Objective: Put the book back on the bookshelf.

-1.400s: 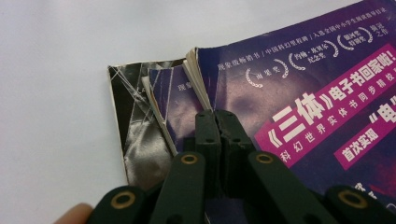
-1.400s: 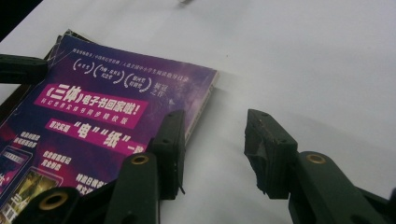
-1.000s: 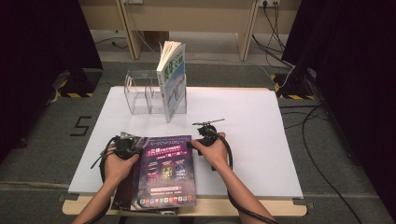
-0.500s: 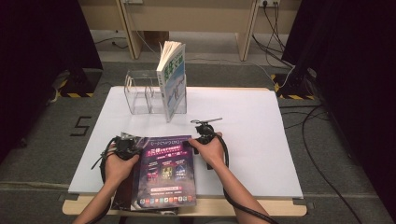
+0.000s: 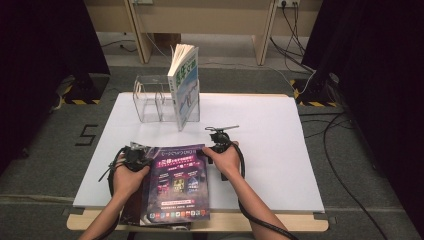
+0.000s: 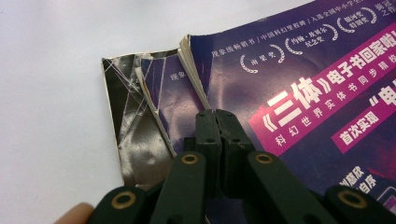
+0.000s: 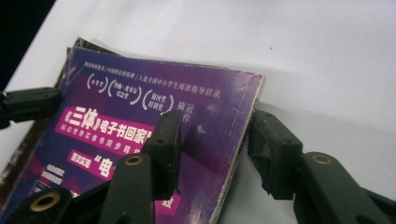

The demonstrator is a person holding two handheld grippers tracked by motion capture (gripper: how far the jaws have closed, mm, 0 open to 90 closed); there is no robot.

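A purple book (image 5: 180,185) lies on a darker book (image 5: 131,210) at the table's front edge. In the left gripper view, my left gripper (image 6: 215,114) is shut, with its tips at the purple book's (image 6: 303,84) page edge over the darker cover (image 6: 130,116). I cannot tell whether any paper is pinched between them. My right gripper (image 7: 215,144) stands open across the purple book's (image 7: 154,107) right edge, with one jaw resting on the cover and the other on the table beside it. In the high view, the left gripper (image 5: 134,155) and right gripper (image 5: 220,142) flank the book's far corners.
A clear plastic holder (image 5: 150,97) stands at the back of the white table (image 5: 280,150), with a green-and-white book (image 5: 184,85) upright in its right end. Both lying books overhang the front edge. Cables run along the floor to the right.
The right hand and its gripper have shifted slightly toward the purple book's right edge. The left hand and the books stay where they were.
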